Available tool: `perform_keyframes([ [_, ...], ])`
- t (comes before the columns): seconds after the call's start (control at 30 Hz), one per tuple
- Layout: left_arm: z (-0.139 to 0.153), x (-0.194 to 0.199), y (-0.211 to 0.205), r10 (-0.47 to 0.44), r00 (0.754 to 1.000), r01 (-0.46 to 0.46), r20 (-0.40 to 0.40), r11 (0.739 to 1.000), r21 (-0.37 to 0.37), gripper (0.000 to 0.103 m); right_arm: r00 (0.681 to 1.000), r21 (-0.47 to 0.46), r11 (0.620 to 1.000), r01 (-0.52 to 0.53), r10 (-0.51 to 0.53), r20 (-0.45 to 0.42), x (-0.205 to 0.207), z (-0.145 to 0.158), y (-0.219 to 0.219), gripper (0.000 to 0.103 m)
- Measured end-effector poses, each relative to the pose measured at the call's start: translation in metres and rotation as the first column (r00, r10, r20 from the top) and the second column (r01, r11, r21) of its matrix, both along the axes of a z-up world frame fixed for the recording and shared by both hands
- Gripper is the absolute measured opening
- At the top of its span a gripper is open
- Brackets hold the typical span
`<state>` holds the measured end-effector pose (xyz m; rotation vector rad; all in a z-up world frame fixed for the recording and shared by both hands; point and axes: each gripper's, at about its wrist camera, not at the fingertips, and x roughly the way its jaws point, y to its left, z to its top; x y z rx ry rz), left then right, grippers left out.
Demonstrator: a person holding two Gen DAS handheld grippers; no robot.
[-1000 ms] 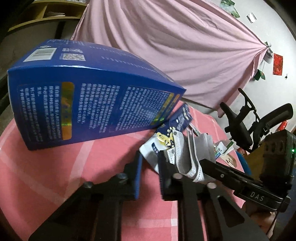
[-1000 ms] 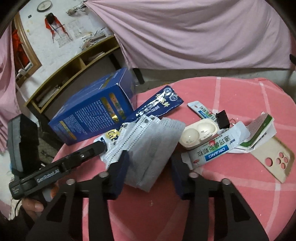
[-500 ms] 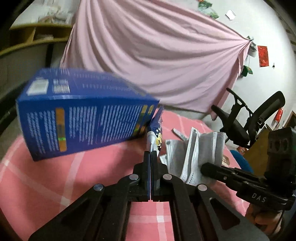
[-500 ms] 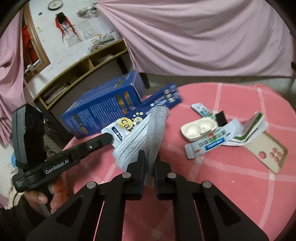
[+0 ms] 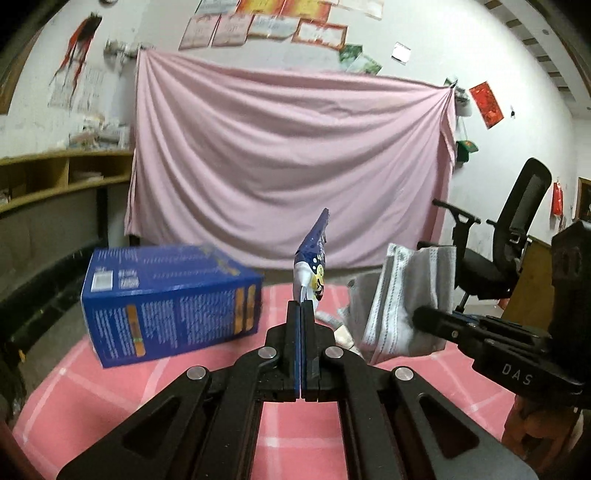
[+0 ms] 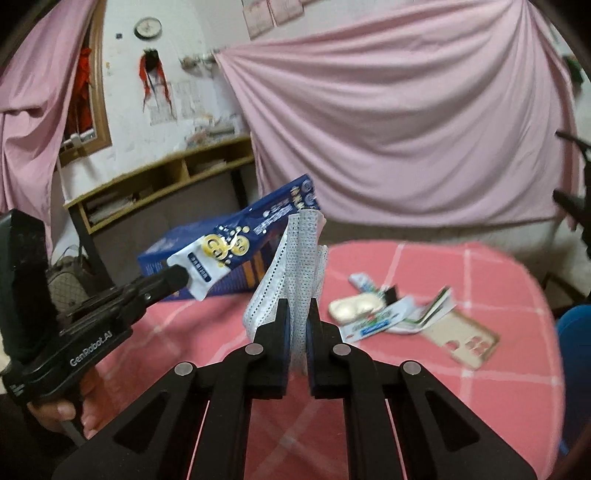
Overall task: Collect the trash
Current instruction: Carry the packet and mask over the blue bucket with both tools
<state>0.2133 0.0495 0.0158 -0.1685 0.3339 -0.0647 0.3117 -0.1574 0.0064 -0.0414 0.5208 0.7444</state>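
The trash is partly lifted: the left gripper point(image 5: 301, 308) pinches a blue wrapper point(image 5: 312, 254), and the right gripper point(image 6: 297, 314) clamps a grey face mask point(image 6: 295, 262). Both hang above the pink table point(image 6: 461, 369), where a blue box point(image 5: 170, 302) and more litter point(image 6: 391, 314) lie.

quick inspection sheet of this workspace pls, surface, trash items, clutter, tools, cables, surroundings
surface: round table under a pink checked cloth.
job's things: blue snack wrapper and grey face mask, both lifted off the cloth; blue box lying on its side at the table's far edge.
clutter: white two-well case, toothpaste box, perforated tan card, grouped on the cloth.
grippers: left tool shut on the wrapper; right tool shut on the mask.
cables: nothing seen.
surroundings: pink curtain, wooden shelves, office chair, wall clock.
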Motion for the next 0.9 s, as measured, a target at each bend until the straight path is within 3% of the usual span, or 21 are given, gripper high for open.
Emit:
perform_keyframes([
  [0.2,0.019,-0.005,-0.036,-0.032,0.996,0.027,0.087,0.998,0.051,0.0,0.984,0.071,0.995,0.069,-0.079,0.16,-0.014,0.023,-0.032,0.006],
  [0.5,0.049,0.006,-0.101,-0.111,0.981,0.1,0.16,0.992,0.075,0.0,0.93,0.162,0.969,0.189,-0.23,0.288,-0.026,0.05,-0.084,0.006],
  [0.9,0.068,0.021,-0.191,-0.242,0.956,0.219,0.166,0.964,0.148,0.0,0.856,0.304,0.882,0.36,-0.442,0.269,-0.026,0.067,-0.174,0.006],
])
